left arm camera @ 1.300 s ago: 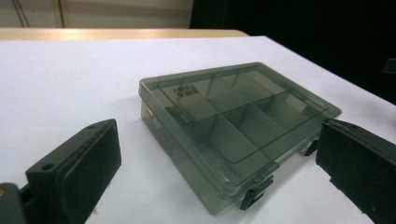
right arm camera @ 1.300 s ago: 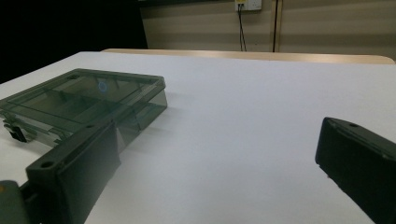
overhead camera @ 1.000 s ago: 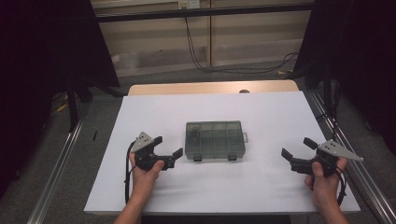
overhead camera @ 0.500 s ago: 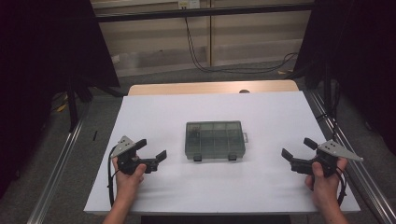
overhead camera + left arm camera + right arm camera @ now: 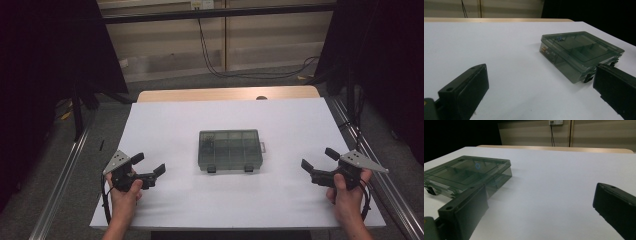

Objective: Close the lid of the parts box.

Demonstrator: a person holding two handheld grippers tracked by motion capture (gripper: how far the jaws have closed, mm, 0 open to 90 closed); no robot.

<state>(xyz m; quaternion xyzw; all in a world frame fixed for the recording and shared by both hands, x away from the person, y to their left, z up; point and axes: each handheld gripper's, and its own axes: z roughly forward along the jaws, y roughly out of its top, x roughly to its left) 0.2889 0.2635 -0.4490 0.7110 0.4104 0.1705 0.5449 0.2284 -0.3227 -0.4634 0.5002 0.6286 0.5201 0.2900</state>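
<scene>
Two grippers we hold with fingers released: left gripper (image 5: pixel 148 167) lower left, right gripper (image 5: pixel 318 160) lower right, closed box (image 5: pixel 230 149) mid-frame on the tabletop (image 5: pixel 165 125).

lab: black curtains (image 5: pixel 45 60), white-covered table (image 5: pixel 165 125)

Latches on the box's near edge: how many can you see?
2: both on the box's near edge, left latch and right latch. Any on other sides may be hidden.
</scene>
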